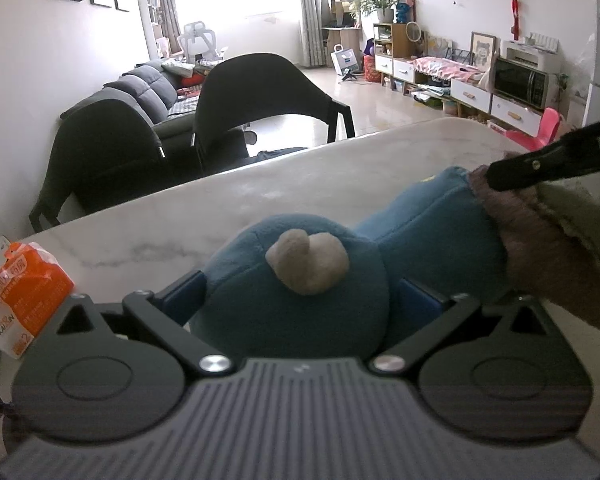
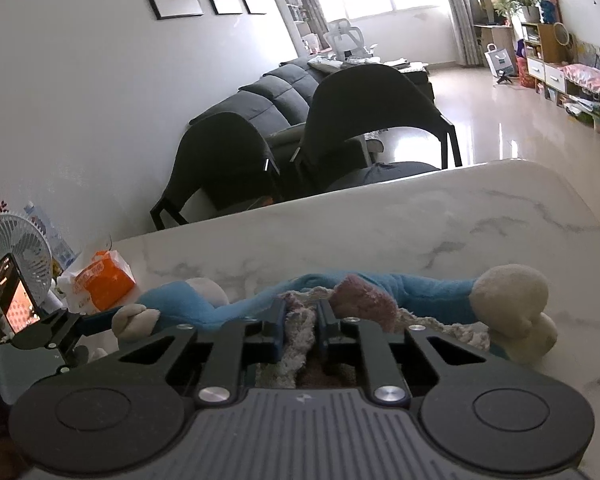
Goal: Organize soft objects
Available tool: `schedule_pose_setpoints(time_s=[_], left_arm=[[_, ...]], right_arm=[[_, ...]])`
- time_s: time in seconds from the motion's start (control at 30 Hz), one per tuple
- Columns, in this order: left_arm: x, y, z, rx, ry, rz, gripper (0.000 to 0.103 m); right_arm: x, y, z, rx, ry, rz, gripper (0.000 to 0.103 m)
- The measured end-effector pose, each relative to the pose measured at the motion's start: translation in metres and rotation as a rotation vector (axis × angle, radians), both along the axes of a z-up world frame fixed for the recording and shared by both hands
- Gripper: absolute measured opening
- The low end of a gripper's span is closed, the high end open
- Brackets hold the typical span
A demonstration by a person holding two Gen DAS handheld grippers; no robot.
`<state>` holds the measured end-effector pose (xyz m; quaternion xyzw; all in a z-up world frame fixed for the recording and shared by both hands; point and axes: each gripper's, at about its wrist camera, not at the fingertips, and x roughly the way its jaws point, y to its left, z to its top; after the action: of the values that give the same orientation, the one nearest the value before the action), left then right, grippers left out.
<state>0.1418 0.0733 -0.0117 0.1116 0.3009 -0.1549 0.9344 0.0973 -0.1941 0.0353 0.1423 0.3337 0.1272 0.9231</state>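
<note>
The white marble table is the biggest thing here, and it fills the middle of both views. Two dark chairs stand behind it at about 11 o'clock.

On the table lies a blue plush toy, stretched out sideways. It has cream, rounded ends; one sits at about 3 o'clock in the right view. A fuzzy pink and cream cloth lies over the toy's middle.

An orange tissue pack sits at 9 o'clock in the left view.

The left gripper has its fingers spread wide around a round blue part of the toy with a cream bump on it. They look pressed against its sides, so it is grasping the toy.

The right gripper has its fingers pulled close together, pinching the fuzzy cloth between them.

Both soft things are on the table and both are being held. No box or pile for them shows, so I cannot tell how much tidying is done or left.
</note>
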Motion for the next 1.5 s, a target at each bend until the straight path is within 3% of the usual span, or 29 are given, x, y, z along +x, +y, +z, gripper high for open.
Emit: schedule_pose_setpoints(time_s=[0.3,0.43,0.57,0.7,0.93,1.07,1.2,1.33,1.47,1.5], left_arm=[[-0.002,0.004,0.003,-0.002,-0.004,0.009,0.103],[-0.001,0.007,0.004,0.0,-0.004,0.026,0.103],[-0.002,0.009,0.003,-0.007,0.0,0.032,0.103],[-0.003,0.008,0.0,-0.003,0.005,0.028,0.103],[-0.011,0.004,-0.004,0.026,-0.008,0.03,0.103],[-0.014,0.004,-0.005,0.03,-0.012,0.032,0.103],[-0.015,0.003,-0.006,0.033,-0.014,0.034,0.103],[-0.015,0.003,-0.007,0.026,-0.014,0.044,0.103],[-0.017,0.003,-0.008,0.037,-0.013,0.044,0.103],[-0.016,0.003,-0.008,0.036,-0.012,0.045,0.103]], right_arm=[[-0.016,-0.011,0.011,0.001,-0.026,-0.037,0.04],[-0.025,-0.015,0.016,-0.011,-0.034,-0.059,0.045],[-0.026,-0.015,0.01,-0.035,0.01,-0.051,0.049],[-0.031,-0.011,0.001,-0.075,0.047,-0.035,0.06],[-0.057,-0.006,-0.014,-0.173,0.103,-0.003,0.062],[-0.073,-0.003,-0.024,-0.236,0.138,0.011,0.075],[-0.076,0.0,-0.04,-0.297,0.186,0.024,0.08],[-0.071,0.0,-0.059,-0.336,0.228,0.025,0.079],[-0.067,-0.001,-0.072,-0.332,0.233,0.033,0.065],[-0.067,0.0,-0.072,-0.33,0.226,0.042,0.055]])
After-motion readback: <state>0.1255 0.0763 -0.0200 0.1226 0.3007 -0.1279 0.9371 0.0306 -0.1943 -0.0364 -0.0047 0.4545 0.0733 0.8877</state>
